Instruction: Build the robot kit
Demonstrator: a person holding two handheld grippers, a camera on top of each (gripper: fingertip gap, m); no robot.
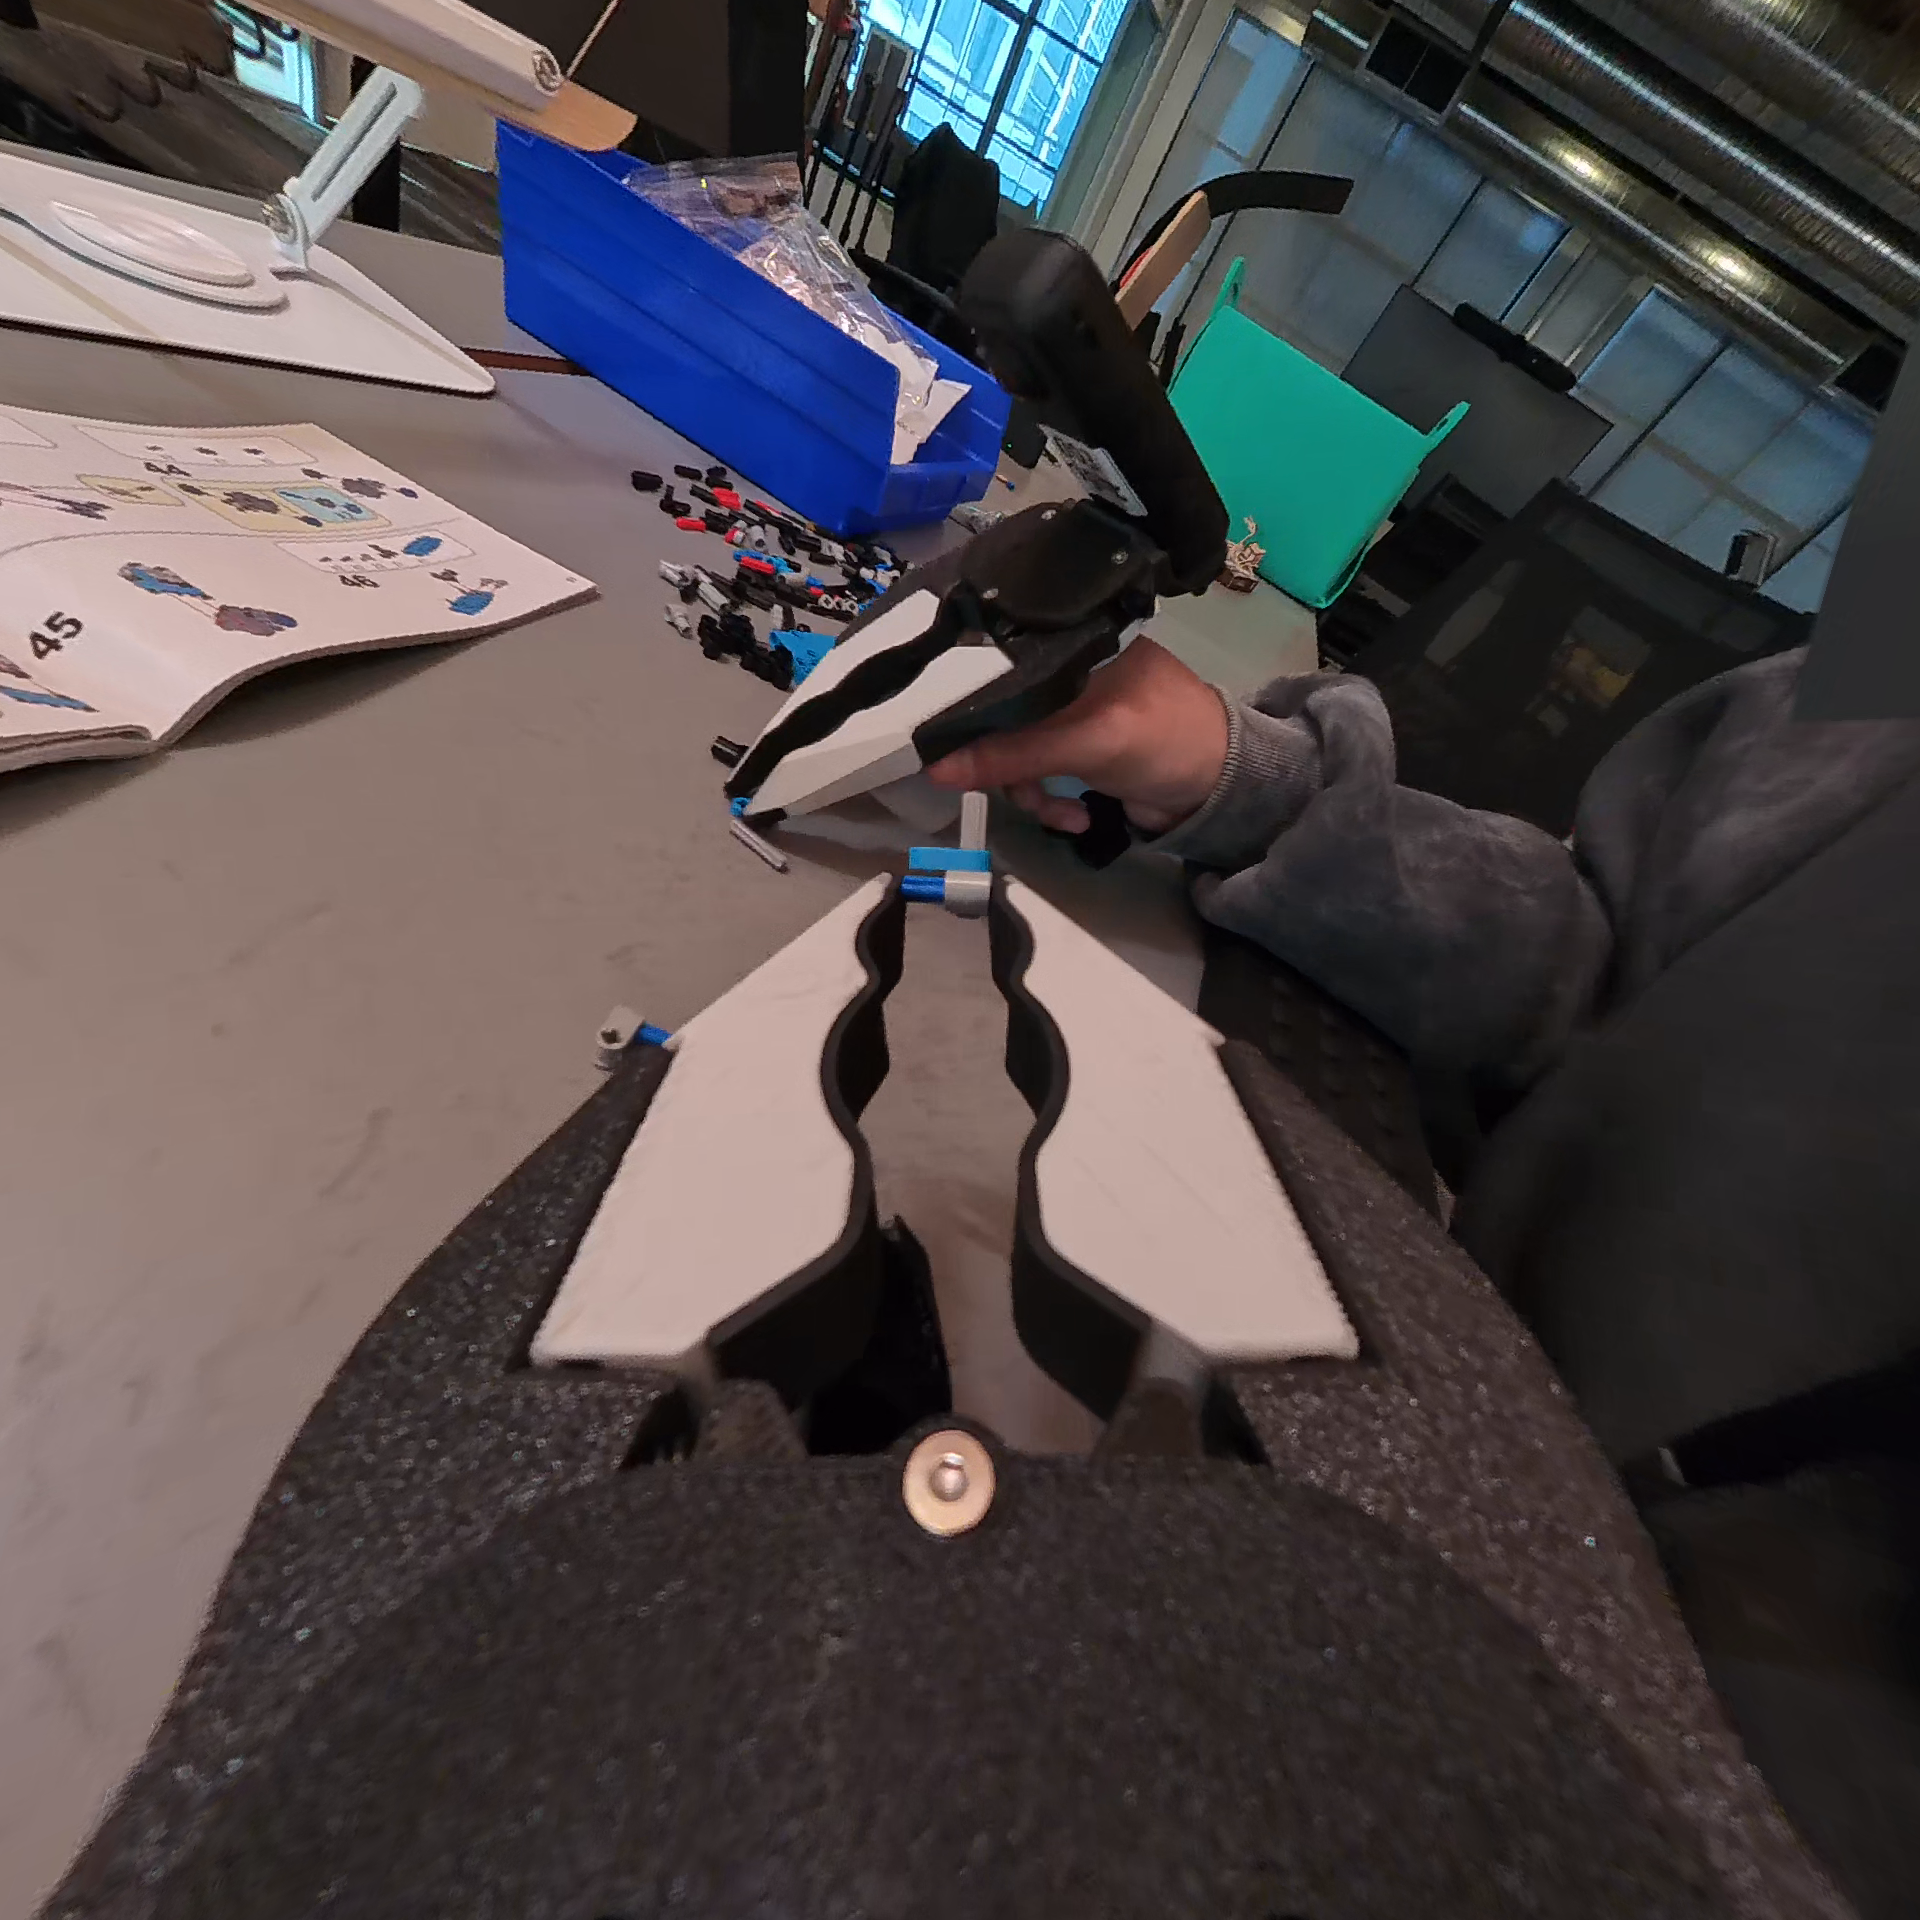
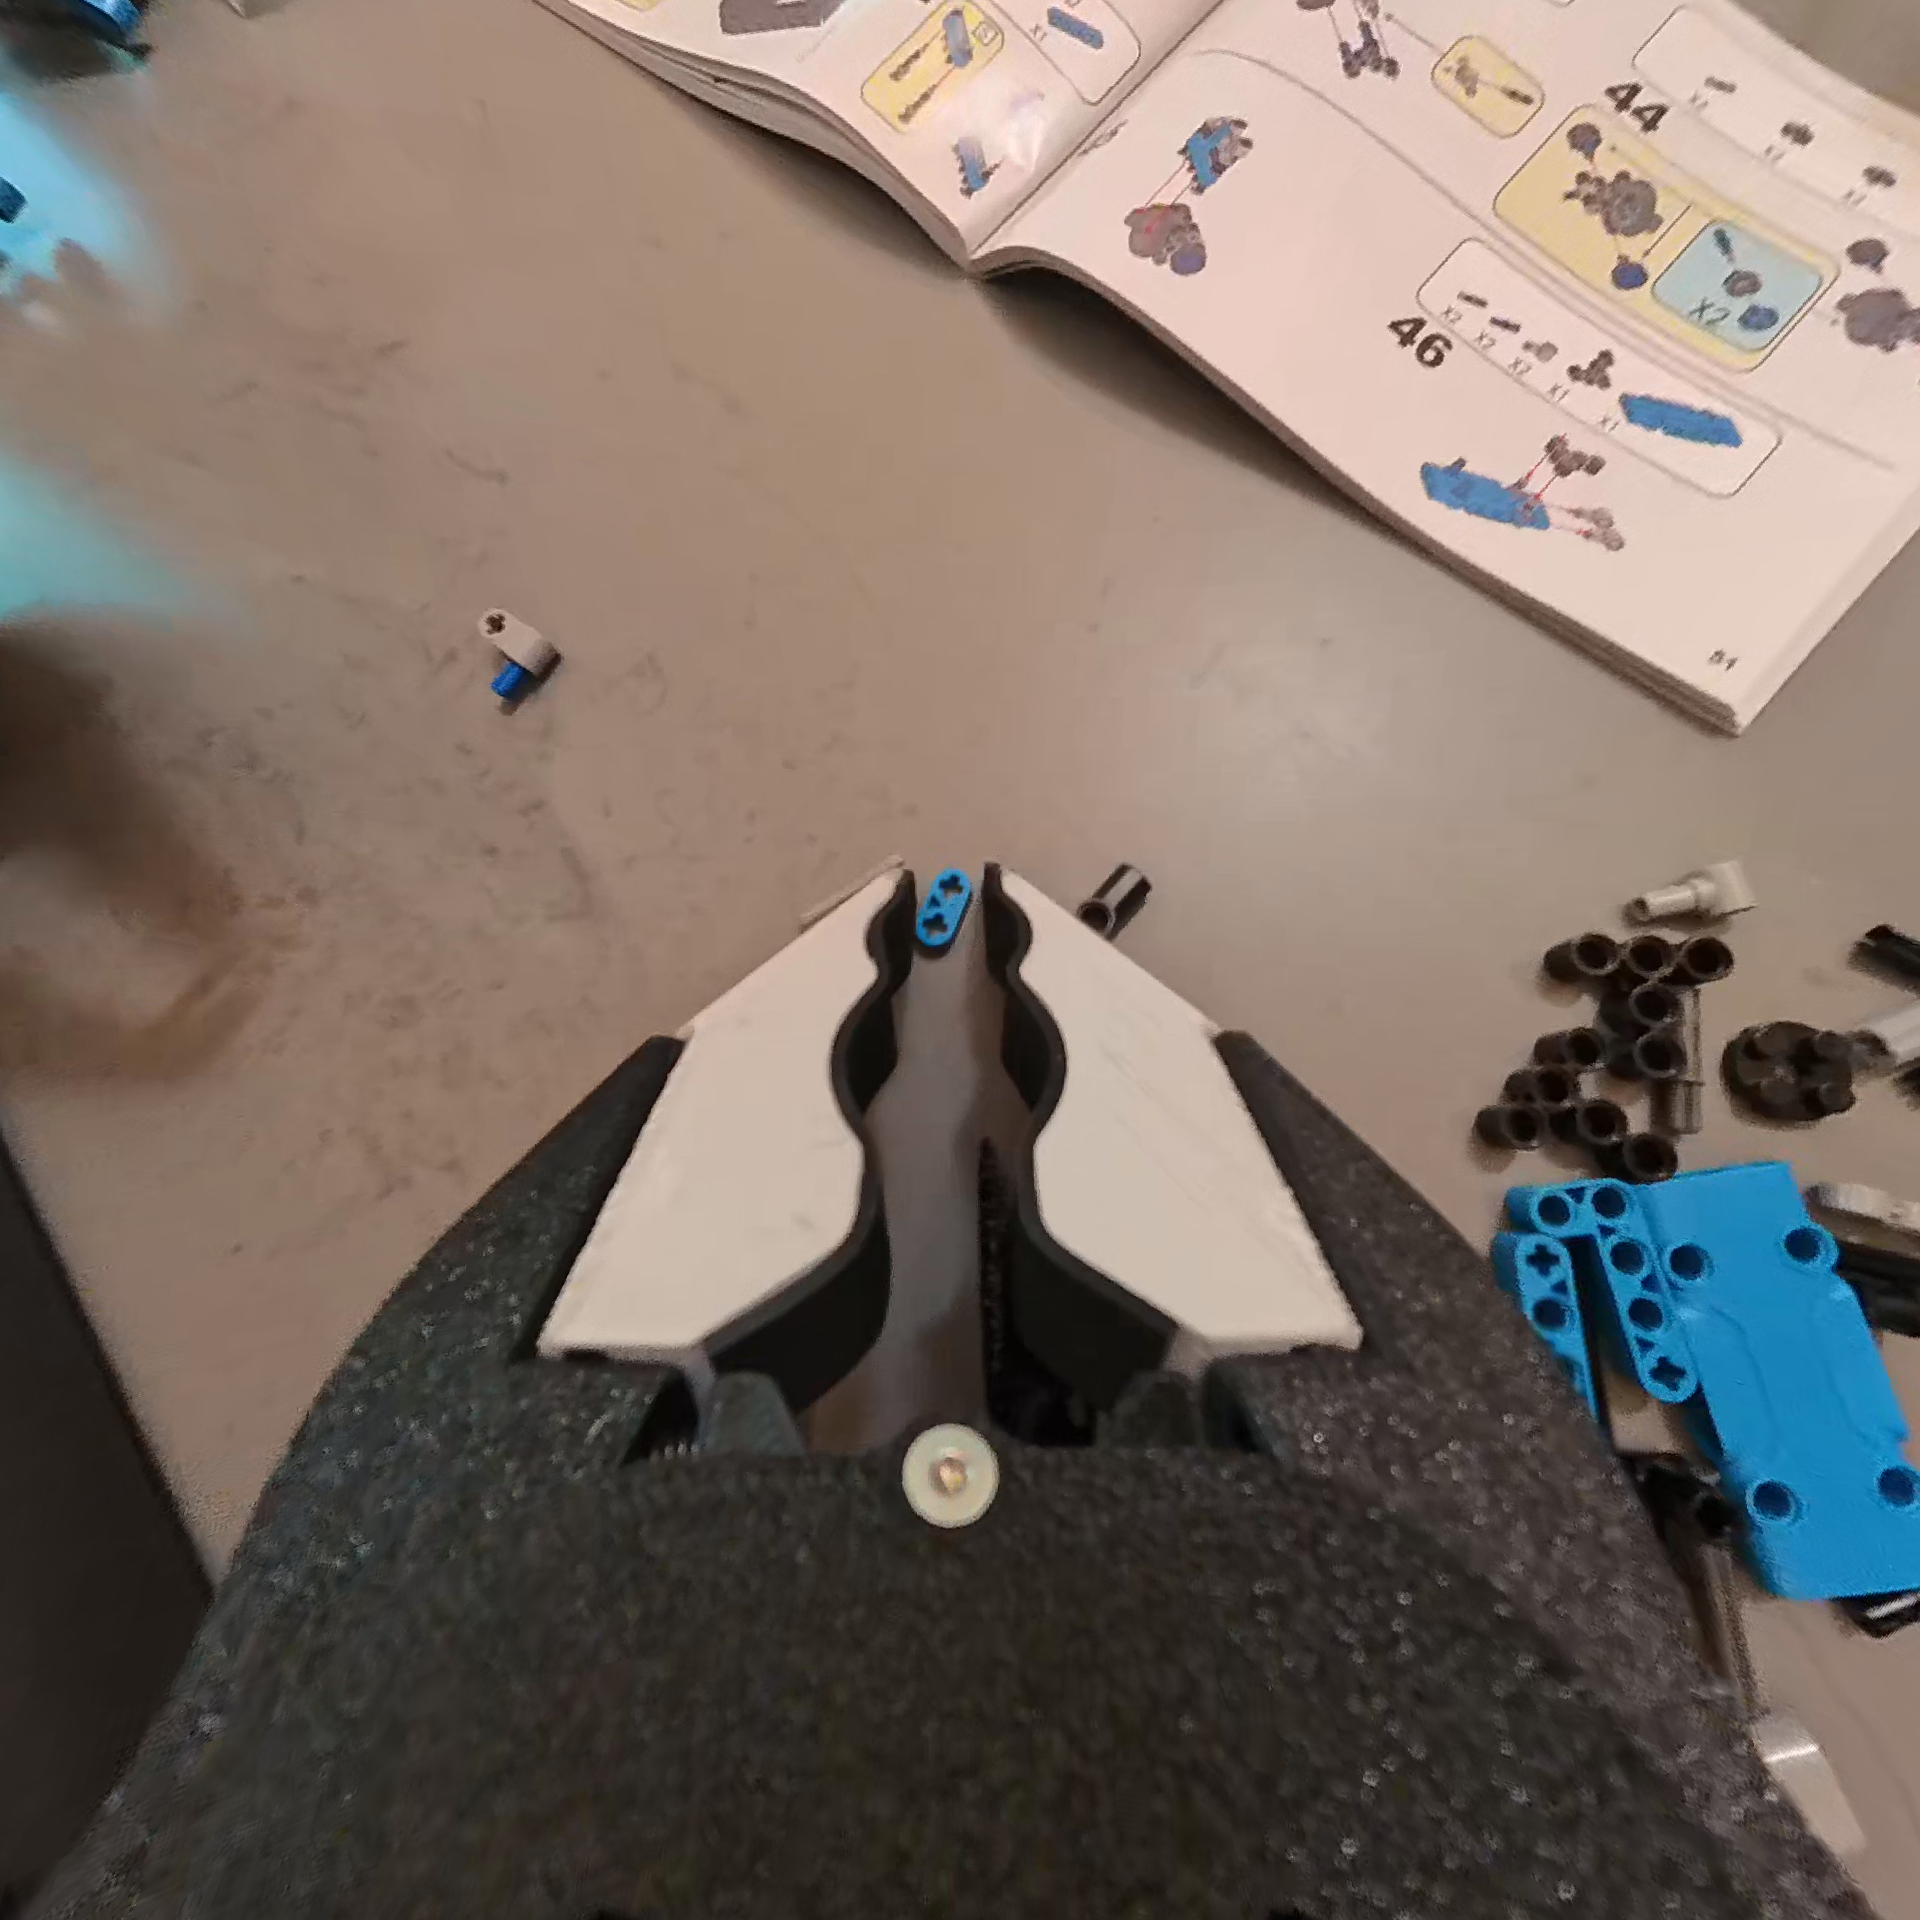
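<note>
1. Your left gripper [image 1: 945, 883] is clamped at the tips on a small blue-and-grey assembly [image 1: 948, 881]: blue pins, a blue plate on top, a grey connector with a pale axle sticking up. It sits above the grey table [image 1: 364, 1039].
2. Your right gripper [image 2: 943, 906] has its jaws nearly together around a small blue two-hole link [image 2: 943, 910]. The link sits between the tips, against the left one. I cannot tell whether the right tip touches it or whether it is lifted off the table.
3. In the left wrist view, the right gripper's tips are down at the table, just beyond the left one's. A thin grey axle [image 1: 758, 844] lies just beside them.
4. A loose grey connector with a blue pin [image 2: 516, 655] lies on the table, just left of your left gripper's finger and well left of the right gripper.
5. Just right of the right tips: a short black sleeve [image 2: 1114, 896]. Further right: black connectors [image 2: 1600, 1049], and a big blue panel piece [image 2: 1745, 1361].
6. The open instruction booklet [image 2: 1351, 312] lies farther off, ahead of the right gripper.
7. A blue bin [image 1: 727, 343] holding clear plastic bags sits behind the scattered parts pile [image 1: 758, 582]. A teal bin [image 1: 1299, 457] stands further back.
</note>
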